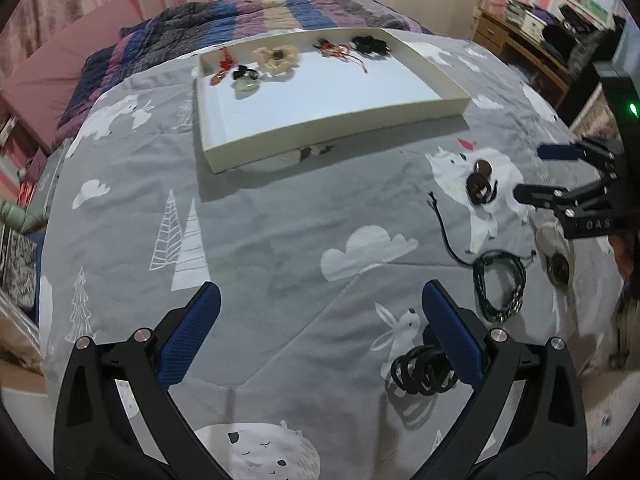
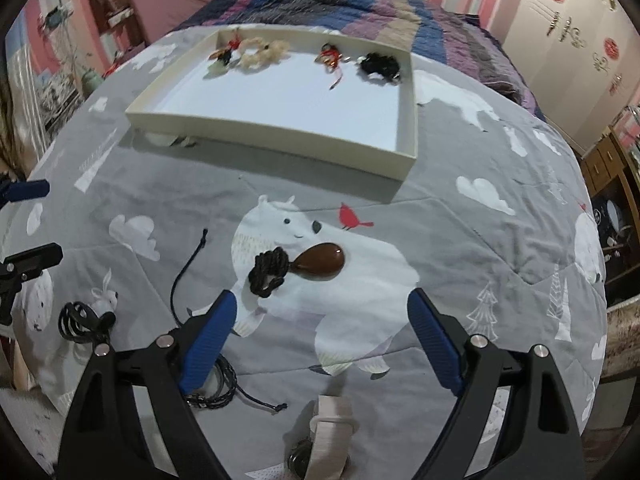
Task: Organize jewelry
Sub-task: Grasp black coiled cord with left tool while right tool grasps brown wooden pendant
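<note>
Brown teardrop pendant [image 2: 321, 263] on a knotted black cord [image 2: 269, 273] is lying on the grey printed bedspread [image 2: 460, 240], over the white bear print, just ahead of the right hand-held gripper [image 2: 322, 336]. The cord's loose tail is trailing off to the left. That gripper's blue-padded fingers are standing wide apart, gripping nothing, hovering above the bedspread.

Braided dark bracelet [image 1: 499, 288] is lying coiled near the right gripper's left finger; a pale-strapped watch [image 2: 326, 440] is sitting at the near edge, between the fingers in the right wrist view. A stack of black rings or hair ties [image 1: 420, 370] is resting on a rabbit print, beside the left hand-held gripper [image 1: 322, 336], whose fingers are likewise spread apart and empty.

Farther up the bed, a shallow white tray [image 2: 408, 136] is sitting flat. Along its far wall are lying a cream scrunchie [image 2: 264, 53], a black scrunchie [image 2: 379, 65], a red-tasselled charm [image 2: 330, 57] and a small cluster of pieces at the left corner, too small to identify. A striped quilt [image 1: 280, 8] is lying bunched behind the tray.
</note>
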Demonstrator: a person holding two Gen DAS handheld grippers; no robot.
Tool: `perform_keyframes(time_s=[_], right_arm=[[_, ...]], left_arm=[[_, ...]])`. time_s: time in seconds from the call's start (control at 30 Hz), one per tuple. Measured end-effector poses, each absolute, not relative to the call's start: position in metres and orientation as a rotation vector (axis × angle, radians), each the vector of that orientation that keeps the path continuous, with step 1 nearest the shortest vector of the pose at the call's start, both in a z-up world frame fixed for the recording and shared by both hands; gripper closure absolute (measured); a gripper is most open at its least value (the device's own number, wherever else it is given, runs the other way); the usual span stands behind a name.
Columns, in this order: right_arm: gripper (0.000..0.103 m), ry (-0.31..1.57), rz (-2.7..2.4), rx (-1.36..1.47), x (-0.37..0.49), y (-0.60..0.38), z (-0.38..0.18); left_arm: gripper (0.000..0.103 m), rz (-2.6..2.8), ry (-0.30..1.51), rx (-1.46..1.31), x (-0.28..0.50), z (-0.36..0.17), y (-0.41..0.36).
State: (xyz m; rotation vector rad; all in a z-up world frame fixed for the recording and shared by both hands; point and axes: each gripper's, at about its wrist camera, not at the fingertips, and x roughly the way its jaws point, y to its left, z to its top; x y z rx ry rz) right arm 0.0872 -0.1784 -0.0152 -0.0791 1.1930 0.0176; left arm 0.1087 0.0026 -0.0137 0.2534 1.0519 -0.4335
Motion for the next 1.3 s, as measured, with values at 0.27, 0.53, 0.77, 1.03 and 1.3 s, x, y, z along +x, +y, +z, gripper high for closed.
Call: perform_keyframes(time_s=[0.27, 0.53, 0.77, 1.03, 1.3], right_arm=[[0.035, 1.241, 0.062, -0.112, 0.095, -0.167, -0.024], [0.041, 1.271, 0.081, -0.153, 0.101, -0.157, -0.023], [0.042, 1.278, 0.101, -0.169, 0.105, -0.148, -0.023], [0.070, 1.303, 0.115, -0.166, 0.111, -0.145, -0.033], [0.084, 1.328, 0.128, -0.160, 0.113, -0.147, -0.045]], left_arm=[[0.029, -0.573, 1.029, 0.400, 0.089, -0.005, -0.017], [0.031, -0.680, 1.021, 0.549, 0.062, -0.009, -0.032], [0.031, -0.733, 1.047, 0.596, 0.057, -0.020, -0.040], [0.033, -0.778, 1.065, 0.621, 0.057, -0.035, -0.052], [0.049, -0.808, 1.101, 0.613, 0.064, -0.049, -0.064]])
